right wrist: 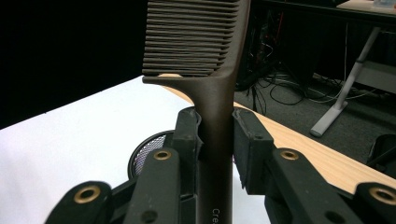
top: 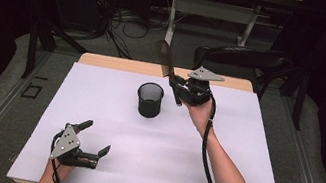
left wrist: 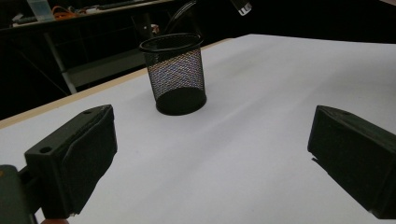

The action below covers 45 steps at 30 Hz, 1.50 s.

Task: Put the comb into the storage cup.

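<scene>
Item 1: comb (right wrist: 205, 60), dark brown, long-handled. Held upright in the air above the far part of the tabletop (top: 151, 145), teeth uppermost, handle pinched between the jaws of the right gripper (top: 186, 91). In the right gripper view the jaws press on the handle low down, so most of the comb's length stands free above the grip.

Item 2: mesh cup (top: 150, 99), black wire, open-topped, empty as far as can be seen. Stands upright just beside the right gripper, toward the person's left.

Item 3: left gripper (top: 92, 137), near edge of tabletop, well apart from the cup, jaws spread wide with nothing between them.

Risks, judged:
- Comb is likely meant for the cup. Lowered off-centre, the handle could strike the rim and tip or push the light cup, which nothing steadies.
- The narrow, smooth handle could pivot or slip within the jaws.
- Released upright, the tall comb's weight above the rim could topple the cup.
</scene>
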Available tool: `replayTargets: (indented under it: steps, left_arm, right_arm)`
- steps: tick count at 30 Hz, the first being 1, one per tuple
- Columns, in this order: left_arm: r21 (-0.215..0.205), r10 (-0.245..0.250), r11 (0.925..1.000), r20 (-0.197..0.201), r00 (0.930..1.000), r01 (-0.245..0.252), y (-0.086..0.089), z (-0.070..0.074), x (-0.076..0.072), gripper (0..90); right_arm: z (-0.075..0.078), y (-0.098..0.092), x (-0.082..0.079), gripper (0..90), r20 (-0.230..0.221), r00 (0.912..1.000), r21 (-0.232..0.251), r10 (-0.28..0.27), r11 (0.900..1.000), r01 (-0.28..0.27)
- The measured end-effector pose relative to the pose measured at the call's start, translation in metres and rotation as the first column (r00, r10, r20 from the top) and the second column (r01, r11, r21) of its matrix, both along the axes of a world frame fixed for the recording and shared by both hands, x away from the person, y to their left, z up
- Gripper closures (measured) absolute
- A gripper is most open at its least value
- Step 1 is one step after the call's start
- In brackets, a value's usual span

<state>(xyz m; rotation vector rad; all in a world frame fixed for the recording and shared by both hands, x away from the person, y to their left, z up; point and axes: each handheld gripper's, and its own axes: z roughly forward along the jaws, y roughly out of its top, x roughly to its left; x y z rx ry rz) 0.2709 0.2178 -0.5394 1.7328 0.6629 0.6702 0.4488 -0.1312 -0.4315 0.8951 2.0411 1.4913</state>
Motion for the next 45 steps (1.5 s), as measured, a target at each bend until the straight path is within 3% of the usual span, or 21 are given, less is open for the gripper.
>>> replayTargets:
  steps: [45]
  left_arm:
    - [0.001,0.0,1.0,0.0,1.0,0.0,-0.001,0.0,0.0,1.8]
  right_arm:
    - [0.003,0.024,0.017,72.6,0.042,0.9991,0.031,-0.01,0.999,0.008]
